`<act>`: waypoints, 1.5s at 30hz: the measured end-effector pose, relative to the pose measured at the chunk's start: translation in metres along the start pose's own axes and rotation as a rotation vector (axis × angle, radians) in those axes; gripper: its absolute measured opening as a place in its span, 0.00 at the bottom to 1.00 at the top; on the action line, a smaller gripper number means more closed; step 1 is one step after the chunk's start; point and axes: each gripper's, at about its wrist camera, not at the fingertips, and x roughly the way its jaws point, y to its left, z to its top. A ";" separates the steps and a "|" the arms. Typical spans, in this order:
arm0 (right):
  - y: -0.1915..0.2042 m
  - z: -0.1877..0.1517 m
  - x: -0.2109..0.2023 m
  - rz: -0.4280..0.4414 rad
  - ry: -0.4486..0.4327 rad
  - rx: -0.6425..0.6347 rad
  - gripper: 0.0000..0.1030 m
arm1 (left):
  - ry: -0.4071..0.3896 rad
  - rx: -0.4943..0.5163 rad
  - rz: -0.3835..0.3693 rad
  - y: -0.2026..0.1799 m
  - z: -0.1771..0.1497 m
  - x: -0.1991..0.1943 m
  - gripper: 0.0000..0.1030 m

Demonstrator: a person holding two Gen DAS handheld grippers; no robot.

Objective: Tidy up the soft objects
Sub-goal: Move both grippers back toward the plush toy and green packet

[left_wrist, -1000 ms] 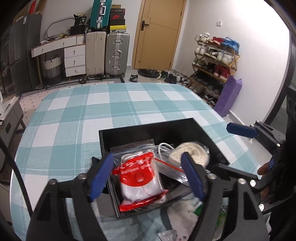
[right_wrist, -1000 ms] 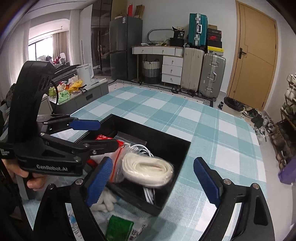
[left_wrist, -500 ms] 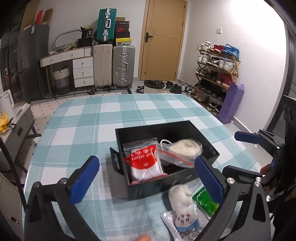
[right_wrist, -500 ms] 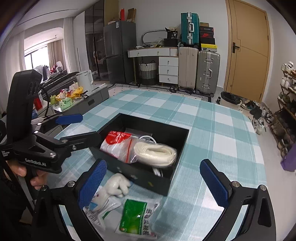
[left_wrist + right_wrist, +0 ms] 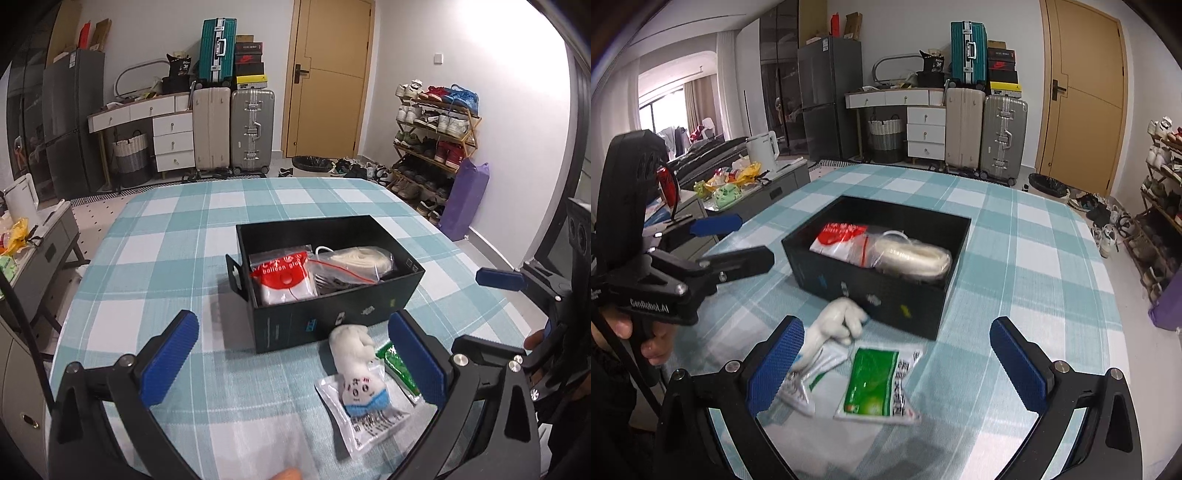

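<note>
Holding both tools over the checked tabletop (image 5: 155, 258), you have your left gripper (image 5: 295, 360) and right gripper (image 5: 899, 363) spread wide with nothing between the pads. Ahead of both sits the black box (image 5: 325, 317), holding a red-and-white balloon glue bag (image 5: 282, 280) and bagged white cord (image 5: 354, 260). Between box and grippers lie a white plush toy (image 5: 356, 363) and a green sachet (image 5: 873, 382).

box (image 5: 334, 325) on table (image 5: 166, 258) | two bags in box | toy (image 5: 354, 354), packet (image 5: 873, 382) before box
</note>
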 end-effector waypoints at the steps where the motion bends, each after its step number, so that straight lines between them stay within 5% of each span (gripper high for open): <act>1: 0.001 -0.002 -0.001 0.000 0.002 0.001 0.99 | 0.001 0.000 -0.001 0.000 -0.001 -0.001 1.00; 21: 0.041 -0.058 -0.001 0.091 0.105 0.008 0.99 | 0.002 0.011 0.002 -0.004 -0.023 -0.023 1.00; 45: 0.089 -0.079 0.019 0.201 0.185 -0.084 0.99 | 0.024 -0.011 0.005 0.002 -0.028 -0.016 1.00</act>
